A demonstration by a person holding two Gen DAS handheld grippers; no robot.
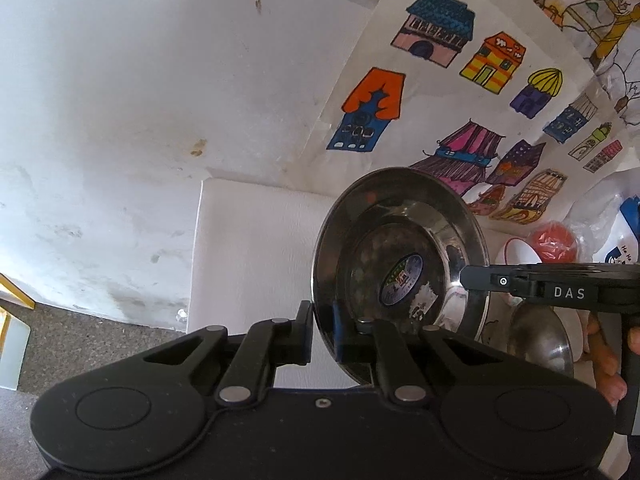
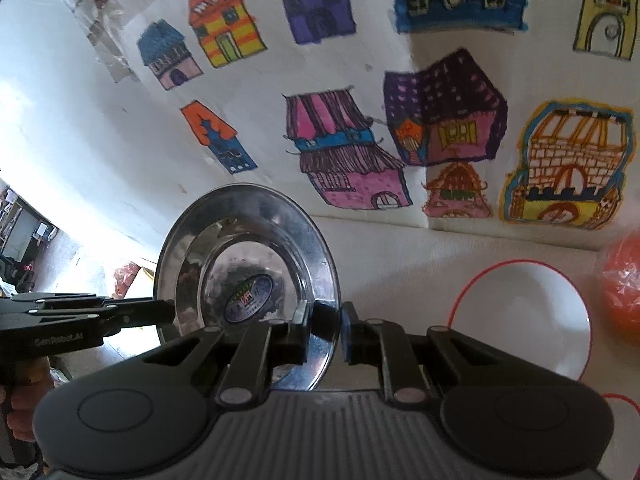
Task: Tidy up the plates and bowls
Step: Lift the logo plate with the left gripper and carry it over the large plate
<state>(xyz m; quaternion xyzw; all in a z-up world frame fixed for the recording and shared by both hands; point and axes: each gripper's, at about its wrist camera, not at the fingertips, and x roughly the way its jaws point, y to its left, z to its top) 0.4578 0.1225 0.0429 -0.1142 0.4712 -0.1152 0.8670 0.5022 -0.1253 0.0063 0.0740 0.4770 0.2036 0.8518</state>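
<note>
The left gripper [image 1: 322, 330] is clamped on the near rim of a steel plate [image 1: 400, 256], held upright in the air above the white table [image 1: 256, 248]. The right gripper [image 2: 326, 330] pinches the same plate's opposite rim. An oval sticker [image 2: 248, 299] sits at the plate's centre. On the table lie a red-rimmed white bowl [image 2: 532, 320] and, near it, a steel bowl [image 1: 540, 336], beneath house drawings [image 2: 352, 148] on the wall

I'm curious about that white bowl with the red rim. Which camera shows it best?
The right wrist view: the white bowl lies open and near, most of its red rim visible. The left wrist view shows only a sliver of it, behind the steel plate.
</note>
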